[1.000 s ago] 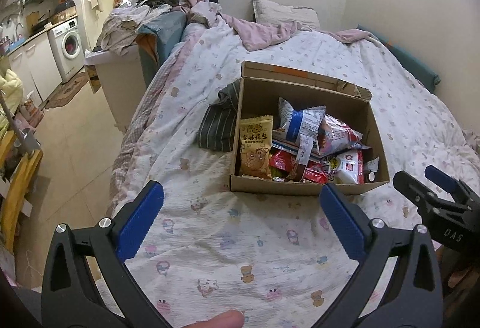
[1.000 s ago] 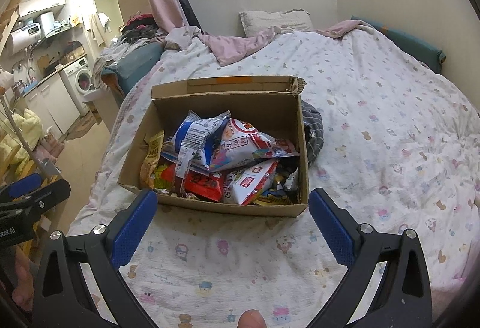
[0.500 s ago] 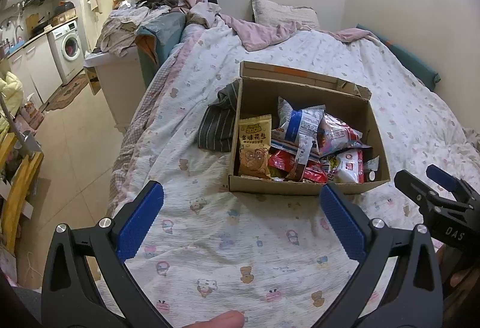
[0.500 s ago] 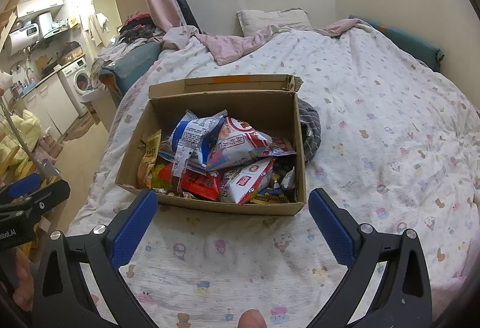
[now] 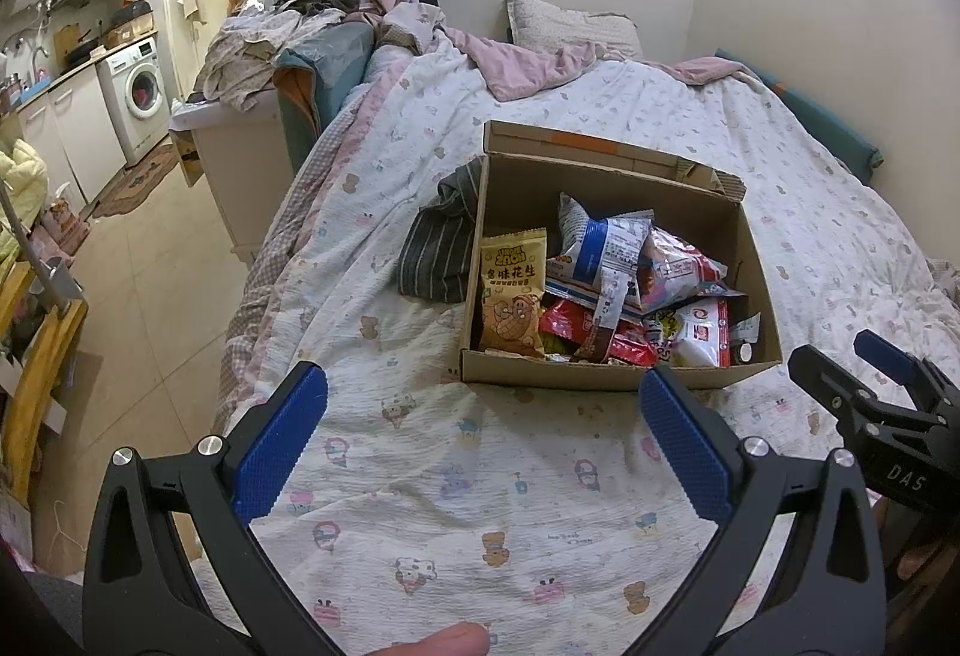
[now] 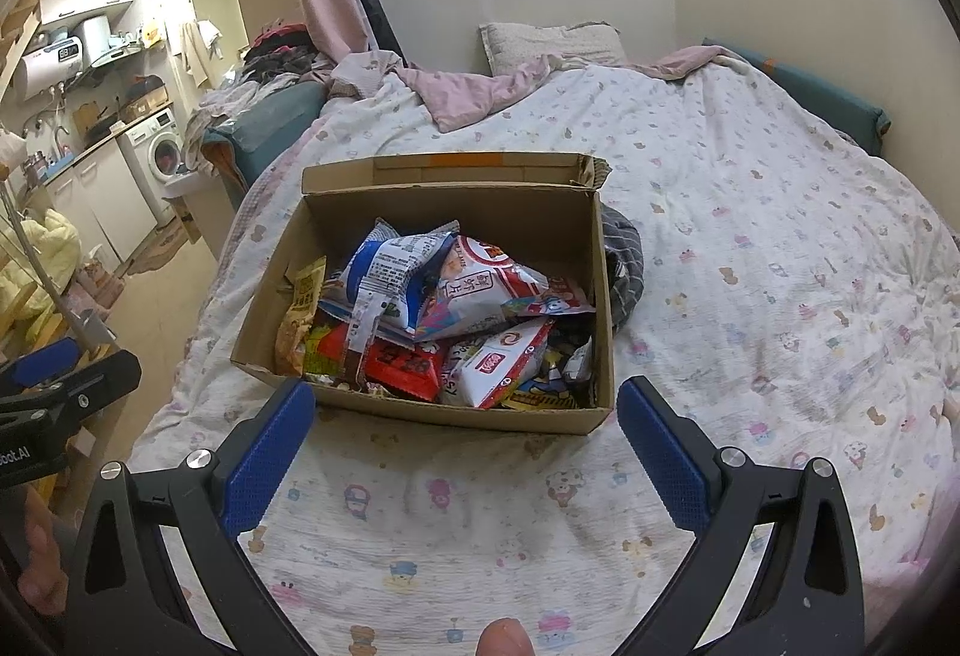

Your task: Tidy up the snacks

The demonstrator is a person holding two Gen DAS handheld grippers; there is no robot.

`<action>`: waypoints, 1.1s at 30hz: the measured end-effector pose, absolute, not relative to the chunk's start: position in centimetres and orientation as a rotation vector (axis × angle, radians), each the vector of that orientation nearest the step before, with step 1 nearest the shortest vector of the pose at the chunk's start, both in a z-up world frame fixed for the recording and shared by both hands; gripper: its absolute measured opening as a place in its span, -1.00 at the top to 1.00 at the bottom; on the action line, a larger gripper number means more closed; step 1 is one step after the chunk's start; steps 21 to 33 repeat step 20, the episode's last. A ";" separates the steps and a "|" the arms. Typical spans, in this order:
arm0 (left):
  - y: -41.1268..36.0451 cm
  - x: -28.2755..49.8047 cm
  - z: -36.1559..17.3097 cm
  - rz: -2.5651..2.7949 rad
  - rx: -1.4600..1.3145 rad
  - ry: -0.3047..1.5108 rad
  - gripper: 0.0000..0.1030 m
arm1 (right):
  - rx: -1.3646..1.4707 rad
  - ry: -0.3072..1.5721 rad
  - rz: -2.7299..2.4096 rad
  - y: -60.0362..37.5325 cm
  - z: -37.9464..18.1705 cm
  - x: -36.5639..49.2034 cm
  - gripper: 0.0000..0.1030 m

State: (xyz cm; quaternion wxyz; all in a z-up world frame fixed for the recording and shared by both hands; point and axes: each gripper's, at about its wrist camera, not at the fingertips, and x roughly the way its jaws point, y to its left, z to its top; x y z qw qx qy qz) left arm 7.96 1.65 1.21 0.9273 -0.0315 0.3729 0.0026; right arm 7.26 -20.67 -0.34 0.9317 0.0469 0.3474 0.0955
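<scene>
- We hold our left gripper (image 5: 483,419) over the bed (image 5: 420,476). Its two black arms are spread wide, with nothing between the bumpy blue pads (image 5: 279,443).
- Our right gripper (image 6: 465,425) is spread wide too, and it holds nothing. Its blue pads (image 6: 660,458) look rough, like tiny dots.
- The snacks sit in a brown cardboard box (image 6: 432,410) on the bed, just past both grippers. The box is a rectangle with its flap folded back.
- Inside is a messy pile of shiny, crinkly bags. A yellow peanut bag (image 5: 513,293) stands up against the left wall of the box.
- A blue and white bag (image 6: 396,272) lies on top of the pile. A puffy red and white bag (image 6: 486,284) leans right beside it.
- Flat red packets (image 6: 399,362) lie near the front wall.
- A soft, dark striped cloth (image 5: 441,242) is bunched up, touching the outside of the box.
- The bed sheet is white, wrinkly cloth with little cartoon animals on it.
</scene>
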 end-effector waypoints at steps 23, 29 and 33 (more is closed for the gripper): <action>1.7 7.9 1.0 -0.007 -0.067 0.761 -1.00 | 0.097 0.711 0.196 -20.7 -0.2 7.4 -1.00; 1.7 7.9 1.0 -0.007 -0.067 0.761 -1.00 | 0.097 0.711 0.196 -20.7 -0.2 7.4 -1.00; 1.7 7.9 1.0 -0.007 -0.067 0.761 -1.00 | 0.097 0.711 0.196 -20.7 -0.2 7.4 -1.00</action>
